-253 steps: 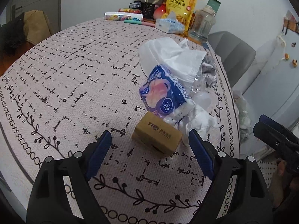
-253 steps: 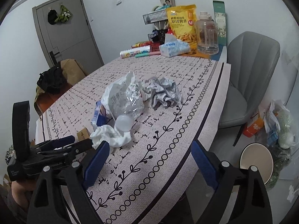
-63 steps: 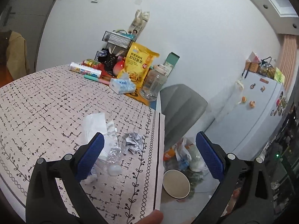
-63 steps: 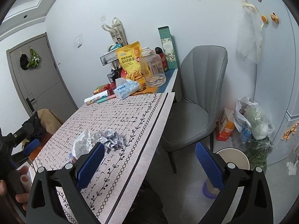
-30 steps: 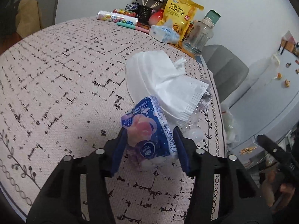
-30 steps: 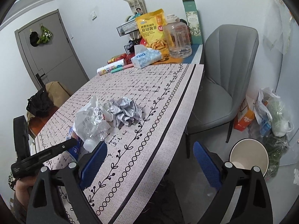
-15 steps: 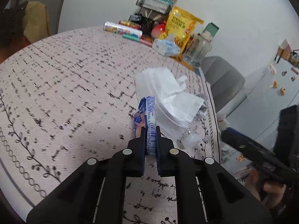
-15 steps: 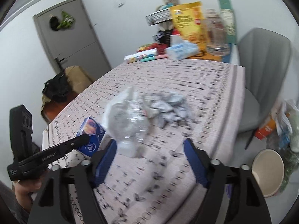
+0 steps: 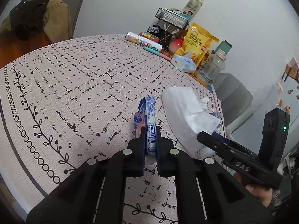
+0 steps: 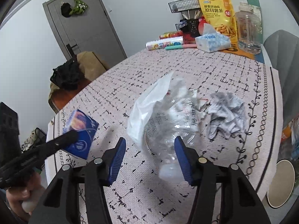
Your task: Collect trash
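Note:
My left gripper (image 9: 150, 130) is shut on a blue tissue packet (image 9: 147, 115), pinched edge-on and held just above the patterned tablecloth (image 9: 74, 85). The packet also shows in the right wrist view (image 10: 82, 132), with the left gripper's finger across it. My right gripper (image 10: 149, 147) is open, its blue pads on either side of a crushed clear plastic bottle (image 10: 168, 130) that lies with a white plastic bag (image 10: 147, 108). A crumpled grey paper ball (image 10: 226, 115) lies to the right of the bottle. The white bag (image 9: 186, 110) also shows in the left wrist view.
At the table's far end stand a yellow snack bag (image 10: 216, 13), a clear jug (image 10: 246, 28), a tissue pack (image 10: 213, 41) and a wire rack (image 10: 185, 3). A round bin (image 10: 280, 183) stands on the floor at the right beside a grey chair (image 10: 284, 56).
The left gripper has closed on the blue packet and lifted it edge-on. The right gripper has come down over the crushed bottle, jaws still open.

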The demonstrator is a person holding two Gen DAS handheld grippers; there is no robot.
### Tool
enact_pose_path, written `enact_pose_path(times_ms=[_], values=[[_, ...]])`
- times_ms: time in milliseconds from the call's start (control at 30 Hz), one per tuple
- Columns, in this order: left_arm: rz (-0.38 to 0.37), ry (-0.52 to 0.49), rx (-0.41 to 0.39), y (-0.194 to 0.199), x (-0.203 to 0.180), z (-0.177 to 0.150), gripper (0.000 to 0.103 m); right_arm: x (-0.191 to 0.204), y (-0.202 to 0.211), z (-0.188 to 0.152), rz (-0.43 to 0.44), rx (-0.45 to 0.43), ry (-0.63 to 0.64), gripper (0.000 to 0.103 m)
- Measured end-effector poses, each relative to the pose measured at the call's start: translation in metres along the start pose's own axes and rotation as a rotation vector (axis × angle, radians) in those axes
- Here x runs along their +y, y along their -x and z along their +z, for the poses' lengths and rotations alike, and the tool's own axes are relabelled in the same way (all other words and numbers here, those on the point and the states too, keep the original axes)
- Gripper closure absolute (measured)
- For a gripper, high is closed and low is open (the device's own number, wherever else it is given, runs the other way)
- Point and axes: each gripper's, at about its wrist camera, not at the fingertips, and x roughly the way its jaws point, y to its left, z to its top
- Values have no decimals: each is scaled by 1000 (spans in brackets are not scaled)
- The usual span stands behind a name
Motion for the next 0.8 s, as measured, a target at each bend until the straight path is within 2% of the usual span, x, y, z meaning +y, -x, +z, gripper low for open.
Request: enact_pose_path(times_ms=[33,100,233,300,400,633,800], values=[[0,1,-1,-1,0,1,93,3,-2,1,-6,-1,17,54],[-1,2,-4,0,0,1,93,8,-6,3,-13,3,41,68],[-2,6,-16,6,4,0,93,14,-7,7,-31,-1,71,81],[-4,14,-25,10,8,0,93,17,-5,7,-35,-8,86,92],[-10,24,-31,13,10,-1,93,21,-2,6,-25,-7,91,101],[-10,26,-42,17,11,0,93,33,16,10,43,-30,99,101],[-8,16,-60,22,5,5,93,48,42,20,94,-96,118,101]])
